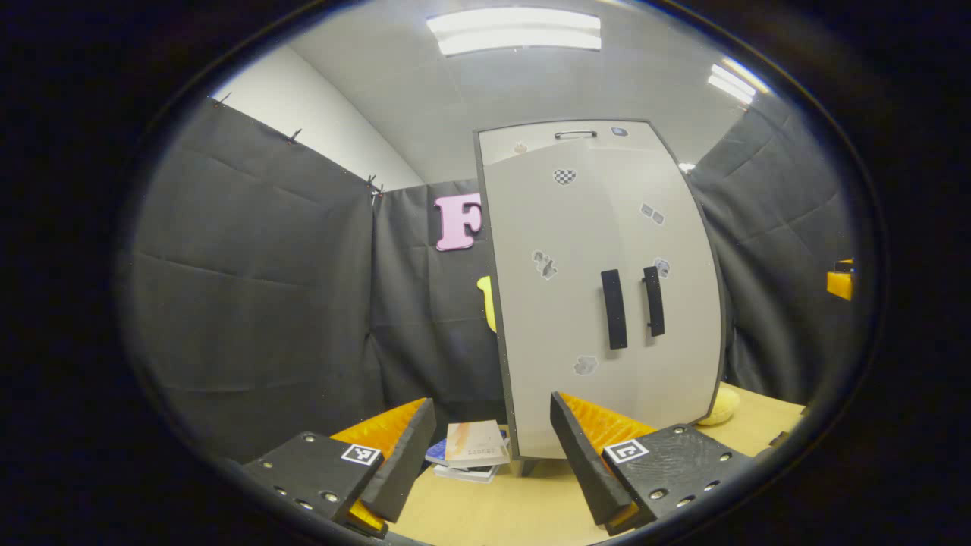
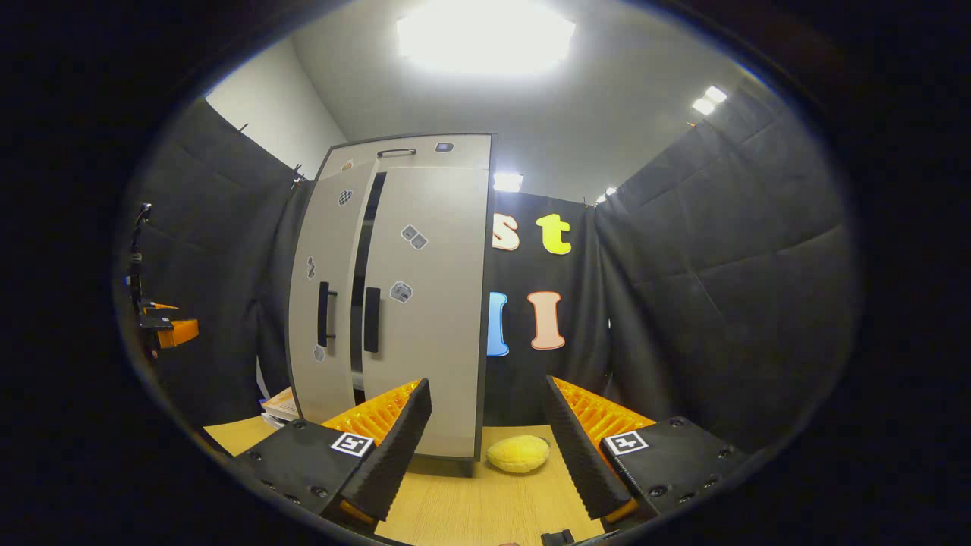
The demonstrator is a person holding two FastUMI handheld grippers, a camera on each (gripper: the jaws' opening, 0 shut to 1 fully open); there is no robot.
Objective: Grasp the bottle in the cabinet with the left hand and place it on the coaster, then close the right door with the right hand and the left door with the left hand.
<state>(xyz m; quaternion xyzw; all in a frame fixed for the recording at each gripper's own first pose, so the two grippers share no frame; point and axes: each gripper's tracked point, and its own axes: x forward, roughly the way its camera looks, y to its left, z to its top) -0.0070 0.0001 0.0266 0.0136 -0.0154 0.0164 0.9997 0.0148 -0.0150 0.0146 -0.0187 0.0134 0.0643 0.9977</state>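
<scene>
Black cloth walls enclose a light wooden table (image 2: 470, 508) under bright ceiling lights. On it stands one grey cabinet (image 2: 425, 303) with two doors, a dark gap between them in the right gripper view; its inside is hidden. One yellow sponge-like lump (image 2: 518, 453) lies beside it, a stack of books (image 1: 470, 451) at its other side. Left gripper (image 1: 491, 447) and right gripper (image 2: 488, 436) both gape wide, holding nothing.

At frame centre the cabinet (image 1: 592, 303) looks smooth matt grey laminate with glossy black plastic handles (image 1: 614, 309), standing on a pale wood-grain worktop (image 2: 485, 500) before wrinkled matt black cloth (image 1: 265, 303), beside a fuzzy yellow sponge (image 2: 518, 453).
</scene>
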